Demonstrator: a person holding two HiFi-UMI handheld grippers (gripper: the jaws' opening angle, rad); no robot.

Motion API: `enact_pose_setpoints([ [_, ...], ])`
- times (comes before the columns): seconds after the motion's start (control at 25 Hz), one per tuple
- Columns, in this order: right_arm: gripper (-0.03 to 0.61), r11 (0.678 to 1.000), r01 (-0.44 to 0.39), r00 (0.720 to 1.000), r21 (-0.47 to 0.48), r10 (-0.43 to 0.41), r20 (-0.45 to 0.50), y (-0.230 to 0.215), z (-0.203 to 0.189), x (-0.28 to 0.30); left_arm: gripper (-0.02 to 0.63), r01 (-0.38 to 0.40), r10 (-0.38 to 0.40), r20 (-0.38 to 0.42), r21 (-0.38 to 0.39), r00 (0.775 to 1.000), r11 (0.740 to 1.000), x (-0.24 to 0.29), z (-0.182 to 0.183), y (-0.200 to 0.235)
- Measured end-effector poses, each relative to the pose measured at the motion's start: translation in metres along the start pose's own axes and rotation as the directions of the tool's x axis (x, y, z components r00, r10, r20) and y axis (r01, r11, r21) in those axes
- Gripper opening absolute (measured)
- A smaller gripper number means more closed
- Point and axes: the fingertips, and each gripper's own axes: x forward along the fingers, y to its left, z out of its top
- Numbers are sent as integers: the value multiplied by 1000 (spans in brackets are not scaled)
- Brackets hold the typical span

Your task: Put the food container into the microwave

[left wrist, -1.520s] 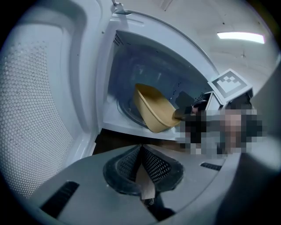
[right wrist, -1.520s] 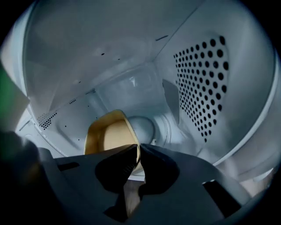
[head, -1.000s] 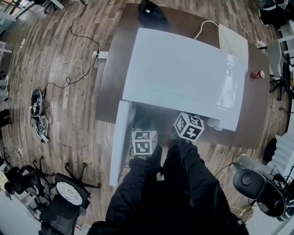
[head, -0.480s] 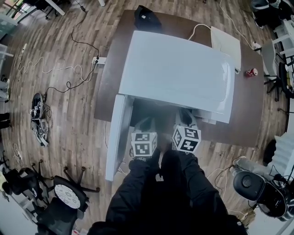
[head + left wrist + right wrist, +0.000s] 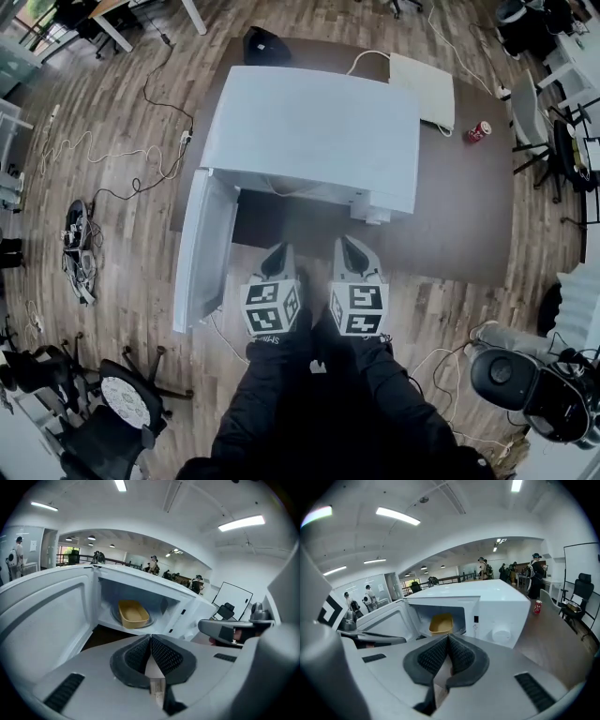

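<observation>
Inside the microwave (image 5: 314,131), mid-frame in both gripper views, we see the yellow food container (image 5: 132,613) sitting on the glass plate. We judge the placing step done. The door (image 5: 202,248) stands swung wide at the left of the head view. Shutting it looks like the only thing left, if that counts.

Left claw (image 5: 151,641): pads pressed together, nothing between them. Right claw (image 5: 447,641): same, pads touching, empty. Neither one touches the container or the microwave, and both sit apart from the opening.

Pose: in the head view we find both grippers low centre, side by side, marker cubes facing up. Their jaws point toward the microwave front, near the front edge of the table (image 5: 469,216). Both arms in dark sleeves come up from the bottom edge, close together. A red can (image 5: 478,131) stands upper right on the table, well apart from the rest.
</observation>
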Motion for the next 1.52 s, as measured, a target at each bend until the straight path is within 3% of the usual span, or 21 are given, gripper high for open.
enact_pose_setpoints([
  [0.36,25,999,-49,989,-19,52,142,-36,41,-115,34,41,-46,78,72,996,997,-64,10,-103],
  [0.6,25,995,-93,963,-45,101,249,-25,73,-183,34,55,-74,153,125,986,991,-109,31,-141],
  [0.84,25,993,-71,950,-94,96,297,-16,84,-227,34,118,-157,188,201,970,972,-146,42,-173],
  [1.04,25,990,-51,934,-129,93,345,3,101,-245,34,123,-182,223,257,958,959,-179,51,-176],
  [1.52,25,982,-25,908,-186,100,408,43,120,-262,34,139,-220,285,280,933,950,-209,69,-166],
])
